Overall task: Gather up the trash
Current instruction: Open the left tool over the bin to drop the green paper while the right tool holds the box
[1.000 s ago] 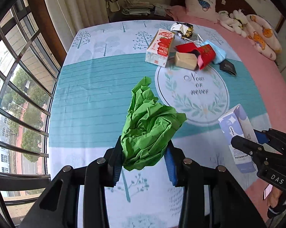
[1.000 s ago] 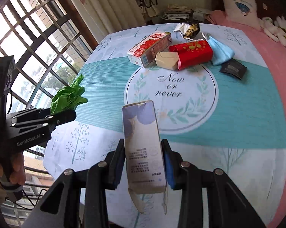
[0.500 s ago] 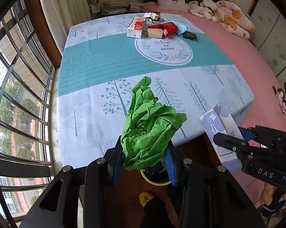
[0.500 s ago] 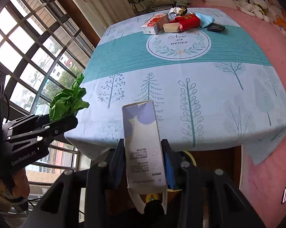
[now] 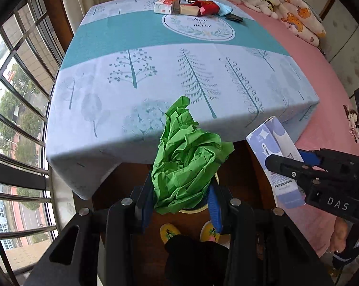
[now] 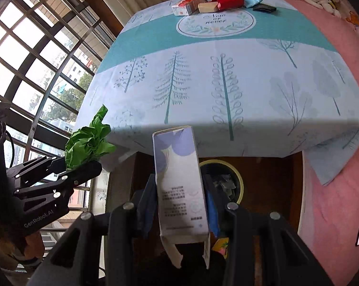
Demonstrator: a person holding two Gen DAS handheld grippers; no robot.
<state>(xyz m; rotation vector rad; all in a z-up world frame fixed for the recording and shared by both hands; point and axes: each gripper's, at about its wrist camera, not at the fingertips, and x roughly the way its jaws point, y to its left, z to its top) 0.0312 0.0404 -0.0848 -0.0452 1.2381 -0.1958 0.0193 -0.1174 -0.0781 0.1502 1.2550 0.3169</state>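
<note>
The left gripper (image 5: 181, 197) is clamped on a crumpled wad of green paper (image 5: 186, 164), its jaws partly closed around it. The right gripper (image 6: 179, 200) pinches a tall lilac-and-white cardboard carton (image 6: 179, 181) between its pads. Both hang off the near edge of the table with the pale blue tree-print cloth (image 6: 227, 83), above a round yellow-rimmed bin (image 6: 236, 178) on the brown floor. More trash, including a red box (image 5: 209, 6), lies at the table's far end.
</note>
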